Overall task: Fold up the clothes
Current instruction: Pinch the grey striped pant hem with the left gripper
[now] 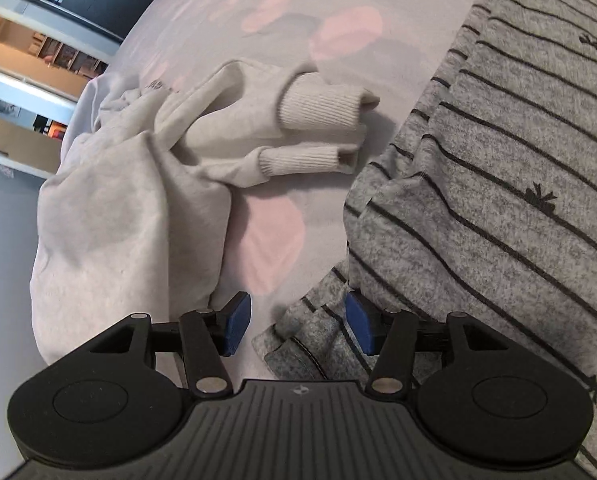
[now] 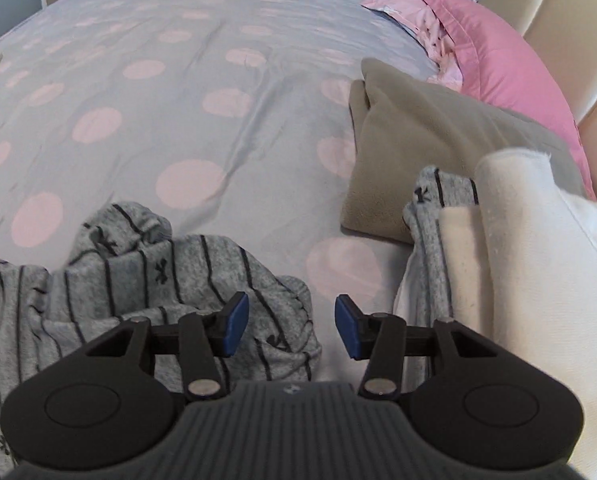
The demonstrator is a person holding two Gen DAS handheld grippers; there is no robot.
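A grey garment with thin black stripes [image 1: 498, 184] lies on the bed at the right of the left wrist view. My left gripper [image 1: 298, 326] is open, and a folded corner of that garment lies between its blue pads. A cream sweatshirt [image 1: 138, 200] with ribbed cuffs lies crumpled to its left. In the right wrist view the grey striped garment [image 2: 170, 280] lies bunched at the lower left. My right gripper [image 2: 292, 326] is open and empty, with its left pad over the garment's edge.
The bed has a grey cover with pink dots [image 2: 178, 100]. A stack of folded clothes [image 2: 498, 260] sits at the right, with a tan folded piece [image 2: 418, 152] and a pink pillow [image 2: 498, 60] behind it. A headboard [image 2: 558, 20] stands at the far right.
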